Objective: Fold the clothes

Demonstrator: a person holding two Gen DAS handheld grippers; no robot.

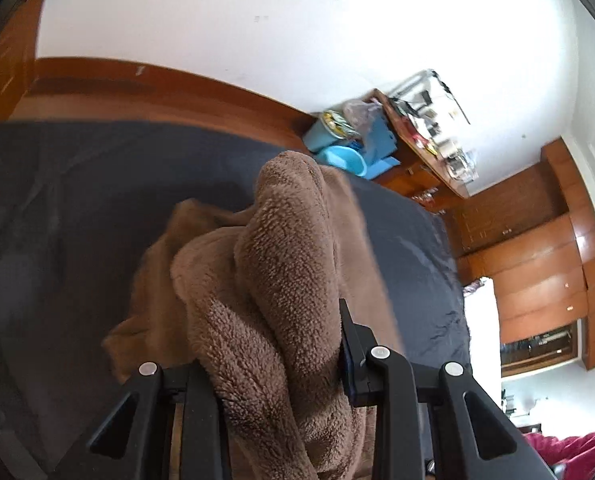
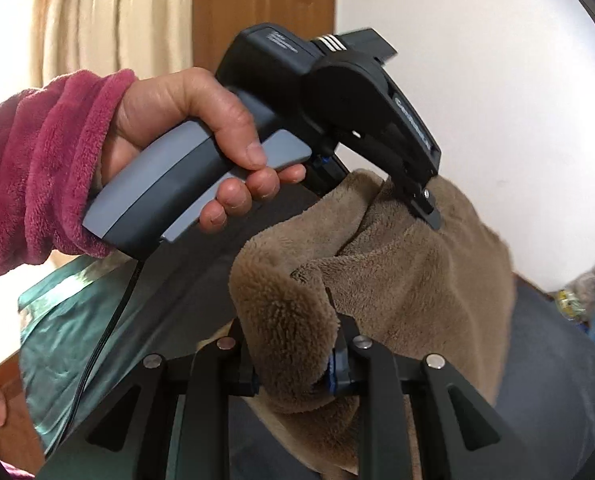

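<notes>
Blue tubs (image 1: 339,152) and a cluttered wooden desk (image 1: 429,148) stand beyond the dark bed (image 1: 77,200). We lift the brown fleece garment (image 1: 281,264) above it, stretched lengthwise between our left gripper (image 1: 275,364) and right gripper (image 2: 293,364), each pinching a bunched fold.

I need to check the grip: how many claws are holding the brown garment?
2. The right claw pinches one edge of the brown garment; the left claw grips its upper edge.

Fluffy brown fleece garment (image 1: 281,264), matt black plastic gripper (image 2: 293,376), seemingly glossy wood cabinets (image 1: 537,264)
</notes>
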